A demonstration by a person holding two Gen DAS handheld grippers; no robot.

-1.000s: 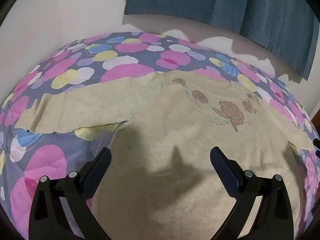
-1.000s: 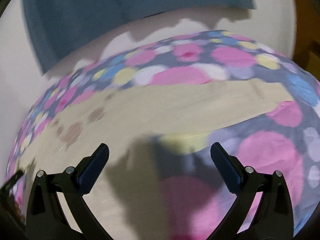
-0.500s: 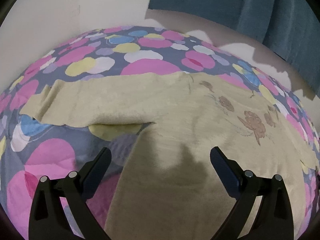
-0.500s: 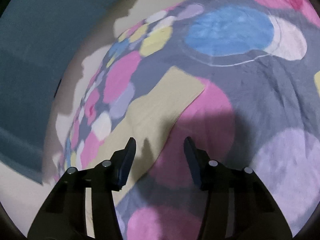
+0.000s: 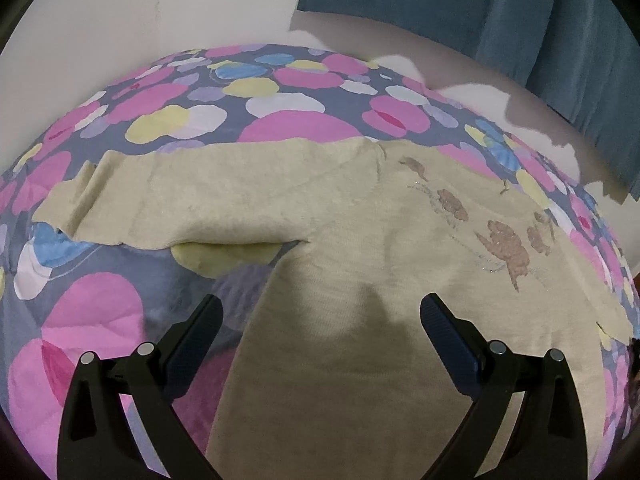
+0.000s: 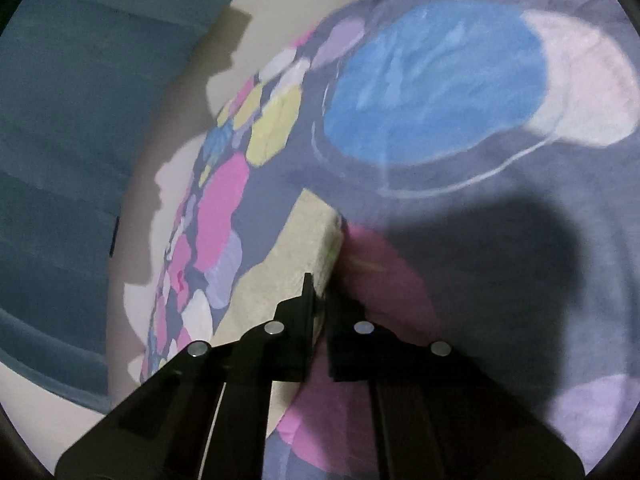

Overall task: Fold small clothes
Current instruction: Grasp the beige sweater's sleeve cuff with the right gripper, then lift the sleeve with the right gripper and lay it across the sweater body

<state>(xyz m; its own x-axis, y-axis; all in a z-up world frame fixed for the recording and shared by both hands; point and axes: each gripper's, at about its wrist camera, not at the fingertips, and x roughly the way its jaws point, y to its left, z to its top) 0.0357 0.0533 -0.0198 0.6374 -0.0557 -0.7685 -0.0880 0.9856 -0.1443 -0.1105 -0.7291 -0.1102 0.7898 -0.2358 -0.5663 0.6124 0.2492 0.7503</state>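
the right gripper (image 6: 318, 312) has just closed, pinching the sleeve cuff (image 6: 316, 240) of the beige sweater (image 5: 360, 240) spread flat on the dotted quilt (image 5: 280, 100); left gripper (image 5: 320, 312) hovers spread, so the 1st fold can begin

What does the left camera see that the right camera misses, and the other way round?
Only the left view shows the sweater's body spread flat, its brown flower pattern and one sleeve lying straight out sideways; the left tongs hang wide open above it, holding nothing.

Only the right view shows the other sleeve's cuff, with the right tongs nearly closed at its edge; whether they pinch it is unclear.

Both show the spotted bedspread, the pale wall and the blue curtain.
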